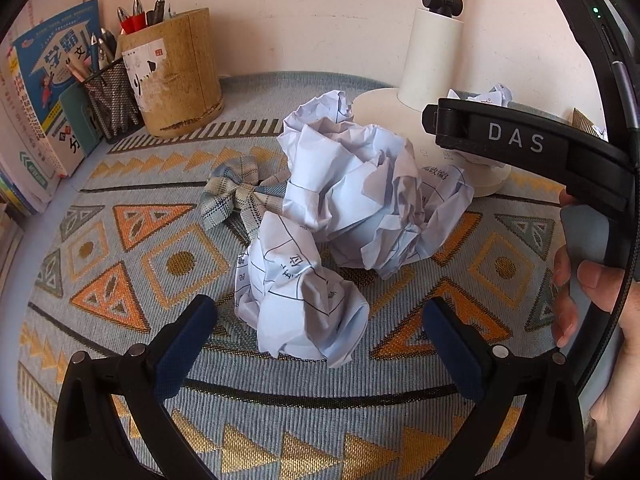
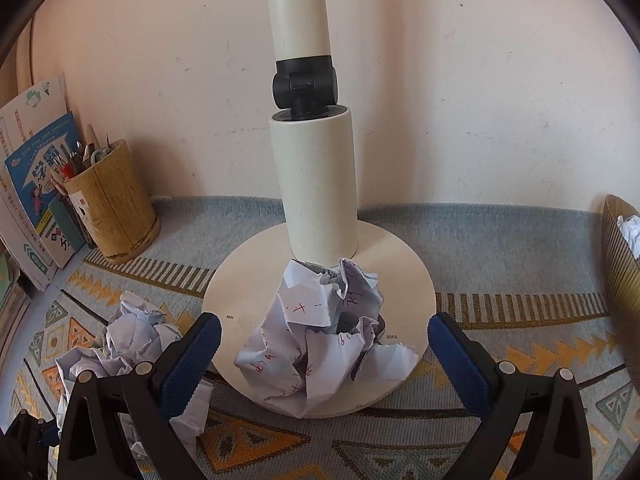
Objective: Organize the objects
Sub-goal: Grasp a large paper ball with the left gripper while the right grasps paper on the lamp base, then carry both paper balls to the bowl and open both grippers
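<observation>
Tabletop covered by woven cloth (image 1: pixel 120 360), grey-blue with orange and gold triangles. On it: two crumpled paper balls (image 1: pixel 304 292) (image 1: pixel 360 188) touching, plaid fabric bow (image 1: pixel 236 196) just behind, white lamp base (image 2: pixel 400 264) with another paper ball (image 2: pixel 320 332) on it, bamboo pen holder (image 1: pixel 180 80), mesh pen cup (image 1: pixel 112 100), books (image 1: pixel 44 92) against wall, corrugated container (image 2: pixel 620 256) at right edge.

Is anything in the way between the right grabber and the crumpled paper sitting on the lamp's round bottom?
No, nothing visible is in the way. The crumpled paper lies on the front of the lamp base, straight ahead of the open right gripper and between the lines of its two fingers. The lamp's post stands behind the paper, not in front.
</observation>
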The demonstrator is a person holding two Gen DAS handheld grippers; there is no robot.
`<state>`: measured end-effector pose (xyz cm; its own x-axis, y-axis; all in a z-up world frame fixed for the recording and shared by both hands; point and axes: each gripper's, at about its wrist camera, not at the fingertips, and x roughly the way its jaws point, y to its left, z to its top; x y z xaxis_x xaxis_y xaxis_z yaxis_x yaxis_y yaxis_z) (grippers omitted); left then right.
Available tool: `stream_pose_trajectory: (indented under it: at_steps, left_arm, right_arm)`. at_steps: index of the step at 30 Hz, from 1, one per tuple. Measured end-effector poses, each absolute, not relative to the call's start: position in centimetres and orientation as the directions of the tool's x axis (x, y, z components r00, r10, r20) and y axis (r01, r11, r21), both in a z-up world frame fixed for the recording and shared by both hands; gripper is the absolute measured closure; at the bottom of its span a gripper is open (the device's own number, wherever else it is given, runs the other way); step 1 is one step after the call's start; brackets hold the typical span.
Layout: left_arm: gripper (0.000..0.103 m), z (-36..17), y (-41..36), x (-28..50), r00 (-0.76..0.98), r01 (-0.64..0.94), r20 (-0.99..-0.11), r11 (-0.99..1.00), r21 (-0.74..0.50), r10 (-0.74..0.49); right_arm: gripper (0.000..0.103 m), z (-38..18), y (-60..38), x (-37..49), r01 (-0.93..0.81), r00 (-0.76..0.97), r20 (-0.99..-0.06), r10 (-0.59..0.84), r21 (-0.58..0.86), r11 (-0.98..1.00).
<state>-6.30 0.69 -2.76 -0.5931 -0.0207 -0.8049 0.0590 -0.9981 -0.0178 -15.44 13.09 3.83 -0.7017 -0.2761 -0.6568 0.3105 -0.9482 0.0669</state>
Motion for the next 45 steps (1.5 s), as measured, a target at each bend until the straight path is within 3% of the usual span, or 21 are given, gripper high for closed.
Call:
stream_pose_trajectory:
  at_steps: [1,2,3,5,11,15,25,35,39,41,45]
  left_arm:
    - [0.0,-2.7,0.7,-6.3,-0.594,0.059,-0.804,-0.998,-0.02,-0.018]
    - [0.01,-2.5,0.4,-6.0,-0.607,0.059,-0.795,-0.998,-0.034,-0.009]
    - [0.065,-1.9,0.0,-5.3,-0.644,0.067,-0.765,-0.996,-0.057,0.001]
    - [0.061,-0.7,-0.9,-4.0,-0.705,0.081,-0.709,-0.992,-0.096,0.011]
    - [0.06,1.3,0.2,-2.0,-0.789,0.102,-0.61,-0.995,-0.016,-0.071]
    - [0.06,1.2,-0.3,-2.5,-0.787,0.119,-0.609,-0.993,-0.003,-0.092]
    - [0.06,-0.7,-4.1,-3.7,-0.742,0.23,-0.666,-0.962,-0.146,-0.076]
    - [0.06,-0.8,-3.3,-3.5,-0.741,0.216,-0.664,-0.972,-0.095,-0.1]
    - [0.059,0.5,-2.9,-1.7,-0.793,0.26,-0.582,-0.964,-0.05,-0.184]
    - [0.059,1.1,-2.2,-0.8,-0.826,0.242,-0.531,-0.97,-0.026,-0.192]
    - [0.059,3.0,0.2,-0.4,-0.862,0.16,-0.493,-0.987,-0.035,-0.122]
  right_arm:
    - [0.011,3.9,13.2,-15.4,0.305,-0.705,-0.655,-0.272,0.067,-0.95]
    - [0.022,4.0,13.3,-15.4,0.295,-0.713,-0.649,-0.267,0.068,-0.953]
    - [0.051,4.2,13.6,-15.1,0.279,-0.728,-0.635,-0.258,0.07,-0.958]
    - [0.052,4.8,14.3,-14.3,0.245,-0.77,-0.591,-0.24,0.073,-0.967]
    - [0.053,5.5,15.8,-13.7,0.253,-0.792,-0.533,-0.297,0.155,-0.955]
    - [0.053,5.3,16.4,-14.1,0.258,-0.78,-0.528,-0.336,0.219,-0.941]
    - [0.053,5.8,18.5,-13.0,0.233,-0.82,-0.453,-0.351,0.296,-0.926]
    - [0.053,6.2,17.6,-12.4,0.281,-0.823,-0.429,-0.372,0.263,-0.923]
    - [0.053,7.0,17.3,-10.2,0.35,-0.849,-0.334,-0.41,0.227,-0.909]
    - [0.053,7.0,17.2,-9.8,0.37,-0.83,-0.359,-0.426,0.218,-0.903]
    - [0.053,8.4,20.8,-8.5,0.378,-0.829,-0.328,-0.452,0.267,-0.886]
